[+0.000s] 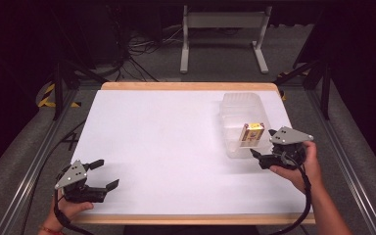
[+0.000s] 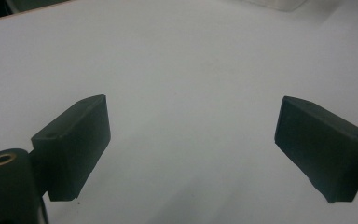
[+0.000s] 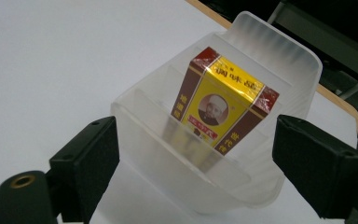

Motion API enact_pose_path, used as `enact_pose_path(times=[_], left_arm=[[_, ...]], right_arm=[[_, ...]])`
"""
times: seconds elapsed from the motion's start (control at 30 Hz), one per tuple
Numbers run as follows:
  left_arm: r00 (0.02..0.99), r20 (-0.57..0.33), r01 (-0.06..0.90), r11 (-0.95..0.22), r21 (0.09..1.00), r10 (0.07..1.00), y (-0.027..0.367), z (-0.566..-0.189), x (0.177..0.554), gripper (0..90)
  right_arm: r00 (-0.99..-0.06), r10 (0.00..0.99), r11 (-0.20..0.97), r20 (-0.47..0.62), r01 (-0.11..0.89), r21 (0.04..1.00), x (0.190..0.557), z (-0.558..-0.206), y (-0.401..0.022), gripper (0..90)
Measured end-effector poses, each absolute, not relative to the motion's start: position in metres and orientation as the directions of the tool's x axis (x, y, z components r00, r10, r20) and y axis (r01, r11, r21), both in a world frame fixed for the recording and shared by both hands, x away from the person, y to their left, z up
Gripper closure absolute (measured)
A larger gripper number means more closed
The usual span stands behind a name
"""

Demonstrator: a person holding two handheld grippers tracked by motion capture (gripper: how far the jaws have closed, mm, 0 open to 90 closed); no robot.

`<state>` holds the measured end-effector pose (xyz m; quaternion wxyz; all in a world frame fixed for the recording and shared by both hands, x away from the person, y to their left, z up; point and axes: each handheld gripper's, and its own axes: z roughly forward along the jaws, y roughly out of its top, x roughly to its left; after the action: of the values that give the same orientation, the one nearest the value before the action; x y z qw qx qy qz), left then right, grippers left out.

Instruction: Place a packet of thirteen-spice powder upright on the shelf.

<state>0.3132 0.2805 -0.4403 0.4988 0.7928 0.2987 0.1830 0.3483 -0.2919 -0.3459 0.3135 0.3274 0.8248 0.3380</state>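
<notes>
Box [image 3: 224, 103]: yellow-brown card, leaning in clear ribbed plastic tub [image 1: 235, 105] — desk's [image 1: 166, 137] right edge.
Right tongs [image 3: 196, 158]: open, holding nothing.
Left tongs [image 2: 193, 140]: wide open — near-left corner.

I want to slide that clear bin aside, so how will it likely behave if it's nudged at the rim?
The clear plastic bin looks thin-walled and light, so it would probably skid easily across the smooth white table. The yellow box stands leaning inside and may topple. A high push could tip the bin rather than slide it.
</notes>
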Motion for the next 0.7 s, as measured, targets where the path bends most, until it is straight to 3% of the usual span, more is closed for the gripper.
enact_pose_path(times=[0.7], left_arm=[[0.762,-0.001,0.287,-0.338,0.896,0.647,0.278,-0.440,0.317,10.7]], right_arm=[[-0.609,0.710,0.636,-0.354,0.339,0.694,0.325,-0.370,-0.312,13.5]])
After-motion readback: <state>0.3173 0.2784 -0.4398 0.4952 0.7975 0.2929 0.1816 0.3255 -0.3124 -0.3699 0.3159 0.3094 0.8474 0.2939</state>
